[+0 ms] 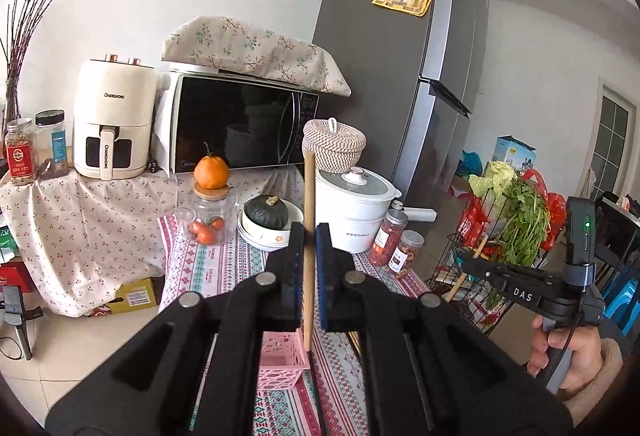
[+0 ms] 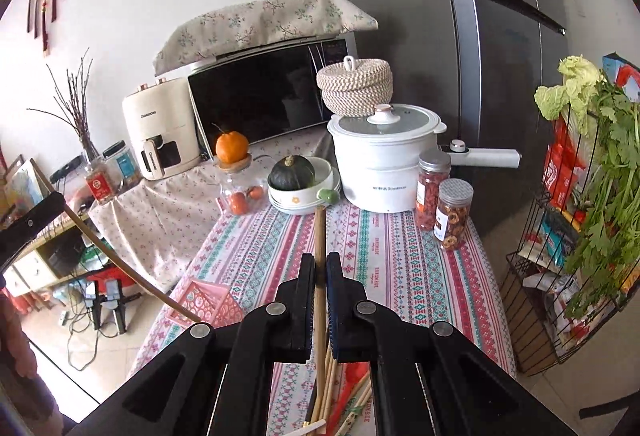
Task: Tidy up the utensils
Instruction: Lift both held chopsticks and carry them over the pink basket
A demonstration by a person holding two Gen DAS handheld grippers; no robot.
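Currently one upright chopstick is clamped by the left gripper, directly above the pink basket; the right gripper is closed on another chopstick, farther from the basket.

Both grippers are matt black plastic with dull metal pivot pins, and each clamps a smooth pale wooden chopstick. The near basket is glossy pink perforated plastic. The tablecloth is patterned woven cloth. The far pot is smooth white, its lid glass. The fridge is brushed grey metal.
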